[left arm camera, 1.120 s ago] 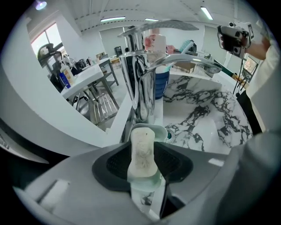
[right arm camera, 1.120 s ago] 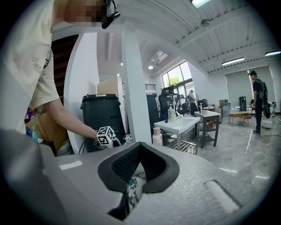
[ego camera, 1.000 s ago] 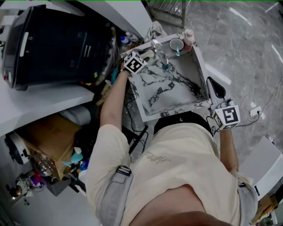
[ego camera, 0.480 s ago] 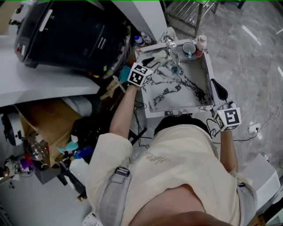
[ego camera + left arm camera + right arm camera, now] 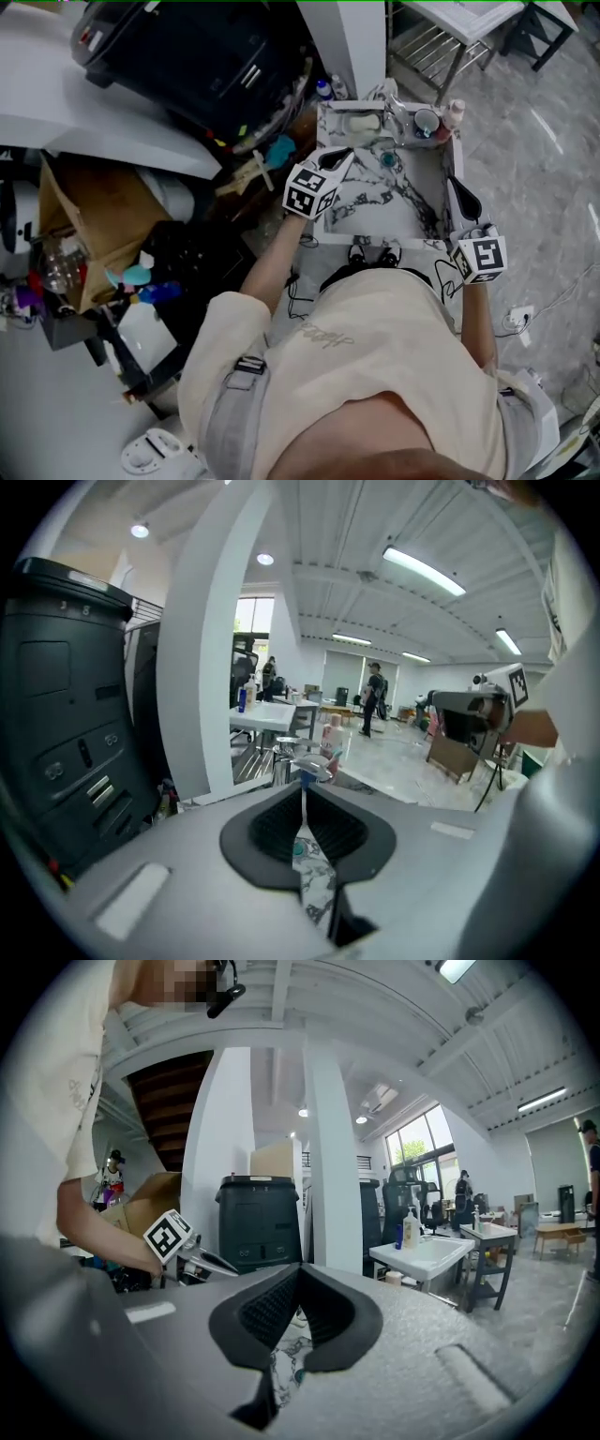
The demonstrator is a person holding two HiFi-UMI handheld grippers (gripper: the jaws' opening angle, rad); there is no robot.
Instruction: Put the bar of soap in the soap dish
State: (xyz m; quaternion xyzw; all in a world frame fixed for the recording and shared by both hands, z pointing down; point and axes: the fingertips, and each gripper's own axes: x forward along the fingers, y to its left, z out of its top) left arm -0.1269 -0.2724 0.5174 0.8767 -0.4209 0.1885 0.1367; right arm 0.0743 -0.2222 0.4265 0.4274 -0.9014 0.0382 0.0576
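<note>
Clearing the left gripper [image 5: 342,156] away from the sink is judged to be the step in hand. The pale rectangular bar of soap [image 5: 364,123] is seen lying at the back rim of the white, black-veined marble sink [image 5: 389,202], apparently already in the shallow pale soap dish [image 5: 341,126]. Bar and dish can hardly be told apart in the head view. For this to be done well, the gripper should be carried up and back over the basin. It should be kept clear of the chrome tap [image 5: 394,108] just beside the dish, so that the bar is not nudged out.

The left gripper's jaws have just been closing and are pressed together with nothing between them. The right gripper [image 5: 455,186], held at the sink's right rim, is likewise closed on nothing. The soap lies apart from both: beyond the left fingertips, towards the back of the sink, and well away from the right ones.
</note>
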